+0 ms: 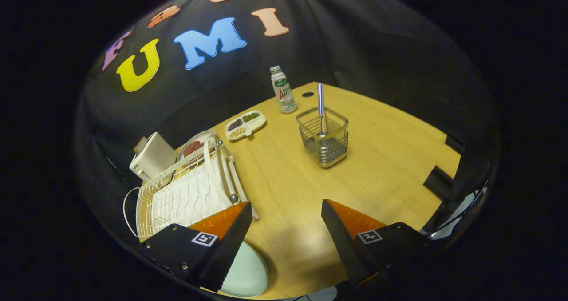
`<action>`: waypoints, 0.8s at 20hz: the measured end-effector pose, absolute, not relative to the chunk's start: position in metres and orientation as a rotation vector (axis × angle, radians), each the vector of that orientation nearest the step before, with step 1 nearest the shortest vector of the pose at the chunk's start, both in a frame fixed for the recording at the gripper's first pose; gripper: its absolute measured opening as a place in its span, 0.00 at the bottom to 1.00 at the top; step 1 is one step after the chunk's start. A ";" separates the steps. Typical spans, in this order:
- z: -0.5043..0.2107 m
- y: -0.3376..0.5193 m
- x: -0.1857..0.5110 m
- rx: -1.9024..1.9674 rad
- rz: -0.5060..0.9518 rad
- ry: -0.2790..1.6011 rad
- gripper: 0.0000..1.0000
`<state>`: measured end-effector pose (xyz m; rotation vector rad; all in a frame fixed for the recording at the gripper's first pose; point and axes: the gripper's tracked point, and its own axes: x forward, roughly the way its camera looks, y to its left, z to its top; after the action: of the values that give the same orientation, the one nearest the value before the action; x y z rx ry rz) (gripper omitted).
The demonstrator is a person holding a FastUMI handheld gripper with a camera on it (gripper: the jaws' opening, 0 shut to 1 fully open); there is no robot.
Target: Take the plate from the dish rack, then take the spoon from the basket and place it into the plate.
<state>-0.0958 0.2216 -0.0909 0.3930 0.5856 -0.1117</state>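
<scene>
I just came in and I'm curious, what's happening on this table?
A person's handheld gripper hovers over the wooden table with its fingers open, holding nothing. A pale green plate lies on the table under the left finger, beside the white dish rack. The spoon stands in the wire basket beyond the fingers.

I see a wooden table (377, 159) carrying a white dish rack (186, 194), wire basket (324, 141), drink bottle (283, 90), divided snack tray (245, 124), white toaster (151, 161) and pale green plate (246, 272).
</scene>
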 end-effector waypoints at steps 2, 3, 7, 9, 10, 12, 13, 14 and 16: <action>-0.072 0.192 -0.068 0.332 -0.189 0.539 0.98; -0.064 0.181 -0.052 0.316 -0.213 0.521 0.98; -0.052 0.152 0.004 0.292 -0.278 0.494 0.98; -0.055 0.138 0.029 0.282 -0.309 0.501 0.98; -0.058 0.132 0.040 0.287 -0.320 0.507 0.98; -0.064 0.124 0.060 0.311 -0.339 0.519 0.99; -0.067 0.119 0.069 0.322 -0.348 0.528 0.98; -0.072 0.115 0.077 0.331 -0.358 0.535 0.98; -0.080 0.109 0.091 0.343 -0.370 0.552 0.99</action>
<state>0.0909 0.1092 -0.0798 0.3430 0.5518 -0.3696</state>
